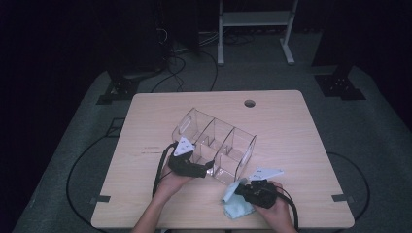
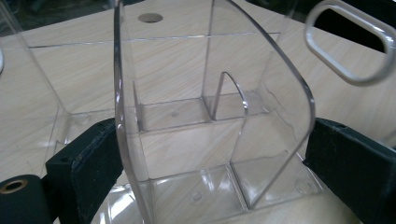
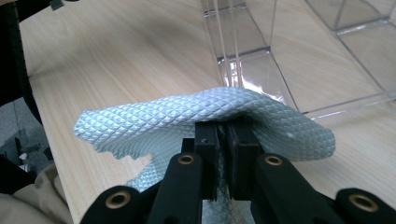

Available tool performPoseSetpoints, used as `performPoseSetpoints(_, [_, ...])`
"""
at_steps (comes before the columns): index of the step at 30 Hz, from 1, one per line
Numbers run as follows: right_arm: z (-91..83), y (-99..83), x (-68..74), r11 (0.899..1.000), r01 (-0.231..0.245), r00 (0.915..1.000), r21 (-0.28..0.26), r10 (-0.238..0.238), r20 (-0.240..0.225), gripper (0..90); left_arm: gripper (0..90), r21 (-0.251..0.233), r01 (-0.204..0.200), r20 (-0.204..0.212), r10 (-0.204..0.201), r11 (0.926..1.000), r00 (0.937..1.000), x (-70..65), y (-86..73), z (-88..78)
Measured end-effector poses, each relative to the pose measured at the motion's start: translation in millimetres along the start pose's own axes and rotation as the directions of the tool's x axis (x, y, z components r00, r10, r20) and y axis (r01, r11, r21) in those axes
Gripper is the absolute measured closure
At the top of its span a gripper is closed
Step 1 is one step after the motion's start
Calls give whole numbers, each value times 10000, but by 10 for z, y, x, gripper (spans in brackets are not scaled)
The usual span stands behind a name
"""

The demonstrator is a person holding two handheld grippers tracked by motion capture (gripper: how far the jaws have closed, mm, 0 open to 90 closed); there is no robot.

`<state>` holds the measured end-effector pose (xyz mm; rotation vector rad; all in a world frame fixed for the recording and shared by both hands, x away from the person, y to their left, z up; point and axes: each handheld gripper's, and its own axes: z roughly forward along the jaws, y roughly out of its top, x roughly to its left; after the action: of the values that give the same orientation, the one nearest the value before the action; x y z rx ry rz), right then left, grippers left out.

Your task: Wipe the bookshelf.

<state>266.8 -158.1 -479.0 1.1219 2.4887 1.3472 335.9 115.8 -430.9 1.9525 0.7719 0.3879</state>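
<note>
A clear plastic organizer (image 1: pixel 214 141) with several compartments stands on the wooden table (image 1: pixel 286 126). My left gripper (image 1: pixel 206 170) reaches in at its near side, and in the left gripper view its jaws (image 2: pixel 212 154) press from both sides on one clear compartment of the organizer (image 2: pixel 187 112). My right gripper (image 1: pixel 243 190) is near the table's front edge, shut on a light blue textured cloth (image 1: pixel 235 206). In the right gripper view the cloth (image 3: pixel 154 121) drapes over the closed gripper (image 3: pixel 227 135), just in front of the organizer's corner (image 3: pixel 261 60).
A round cable hole (image 1: pixel 249 103) lies near the table's far edge. The organizer has an oval handle cut-out (image 2: pixel 350 42) at one end. Black cables (image 1: pixel 189 68) and a white frame's legs (image 1: pixel 255 29) are on the floor behind the table.
</note>
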Motion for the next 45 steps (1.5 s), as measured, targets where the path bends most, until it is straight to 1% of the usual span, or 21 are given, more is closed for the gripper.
performPoseSetpoints(2, [-37, -10, -34, 9999, -147, 9998, -32, 148, 117, 839, 61, -26, -31, 176, 31, 10000, 9998, -27, 8, 0])
performPoseSetpoints(4, [-91, -24, -77, 9993, -346, 9993, -124, 348, 164, 839, 61, 0, -122, 231, 122, 9999, 9997, -55, 13, 15])
performPoseSetpoints(6, [-151, -41, -115, 9987, -447, 9987, -239, 453, 232, 839, 60, 66, -230, 341, 228, 9997, 9992, -89, 15, 40])
performPoseSetpoints(8, [-210, -49, -139, 9972, -636, 9978, -403, 642, 153, 839, 61, 102, -318, 411, 314, 9994, 9987, -109, 16, 55])
performPoseSetpoints(10, [-257, -48, -151, 9954, -739, 9972, -616, 745, 74, 838, 61, 79, -378, 425, 374, 9993, 9984, -113, 19, 55])
performPoseSetpoints(12, [-299, -36, -157, 9933, -774, 9970, -857, 776, -3, 838, 72, -10, -383, 433, 383, 9993, 9983, -98, 29, 22])
performPoseSetpoints(15, [-348, -2, -142, 9902, -838, 9965, -1116, 833, -90, 838, 72, -163, -369, 319, 374, 9992, 9988, -57, 48, -48])
performPoseSetpoints(16, [-352, 4, -141, 9899, -790, 9969, -1175, 785, -88, 838, 72, -222, -377, 260, 382, 9990, 9989, -45, 52, -74])
performPoseSetpoints(21, [-361, 27, -134, 9886, -791, 9969, -1283, 788, -75, 838, 72, -414, -539, -56, 537, 9977, 9985, 34, 73, -235])
performPoseSetpoints(23, [-367, 31, -131, 9877, -820, 9966, -1332, 814, -97, 838, 72, -542, -534, -175, 525, 9971, 9985, 82, 73, -308])
performPoseSetpoints(26, [-364, 34, -127, 9875, -819, 9966, -1347, 815, -81, 838, 72, -577, -580, -353, 560, 9966, 9978, 166, 66, -413])
performPoseSetpoints(29, [-358, 37, -130, 9869, -863, 9963, -1366, 860, -80, 838, 72, -598, -622, -450, 595, 9963, 9972, 226, 59, -480])
performPoseSetpoints(32, [-355, 37, -132, 9866, -875, 9962, -1377, 873, -78, 838, 72, -624, -615, -420, 590, 9962, 9974, 275, 49, -541])
performPoseSetpoints(34, [-356, 37, -130, 9867, -858, 9963, -1378, 858, -62, 838, 72, -587, -676, -509, 647, 9960, 9966, 299, 40, -564])
performPoseSetpoints(37, [-356, 37, -129, 9867, -860, 9963, -1381, 861, -53, 838, 71, -585, -638, -684, 597, 9962, 9959, 346, 22, -586])
performPoseSetpoints(39, [-357, 36, -128, 9867, -859, 9963, -1380, 862, -42, 838, 71, -603, -543, -714, 500, 9967, 9962, 387, 13, -591])
performPoseSetpoints(41, [-357, 36, -128, 9866, -865, 9962, -1385, 867, -43, 838, 71, -643, -363, -626, 323, 9973, 9975, 429, 11, -582])
performPoseSetpoints(43, [-356, 36, -128, 9865, -865, 9962, -1389, 868, -41, 838, 71, -612, -227, -588, 191, 9979, 9981, 487, 12, -551])
performPoseSetpoints(45, [-356, 35, -128, 9864, -877, 9961, -1391, 879, -47, 838, 71, -585, -49, -454, 22, 9983, 9990, 551, 6, -503])
